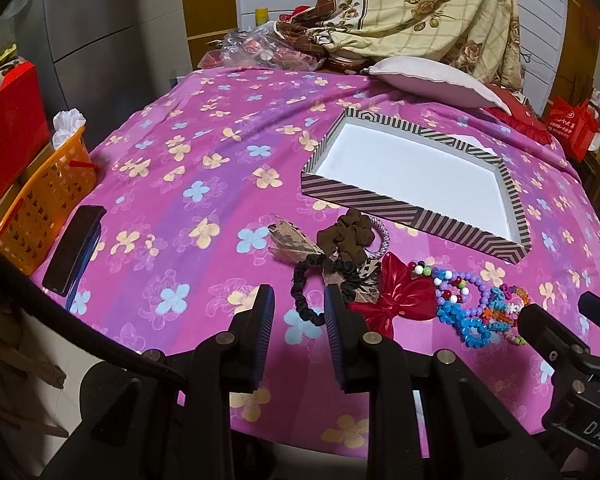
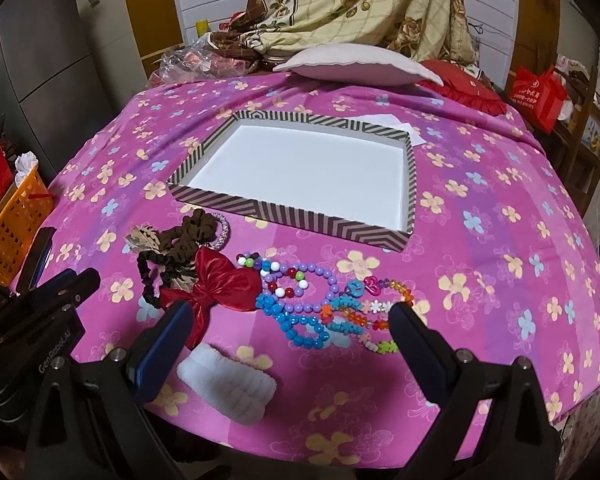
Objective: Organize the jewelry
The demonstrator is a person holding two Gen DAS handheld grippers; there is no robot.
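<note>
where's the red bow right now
In the right wrist view the red bow lies on the pink cloth, between the dark scrunchies and the bead bracelets.

A pink cloth (image 2: 480, 208) with yellow and blue flowers covers the bench; the tray (image 2: 300, 216) has brown-striped walls and a white floor. The bow (image 2: 220, 288) is red; the beaded bracelets (image 2: 312, 304) are purple, blue and multicoloured; one scrunchie (image 1: 346, 236) is brown, another (image 1: 304, 296) black.

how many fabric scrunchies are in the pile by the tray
2: a brown scrunchie at the pile's far side nearest the striped tray, and a thin black scrunchie in front of it. Others may hide under the bows.
</note>
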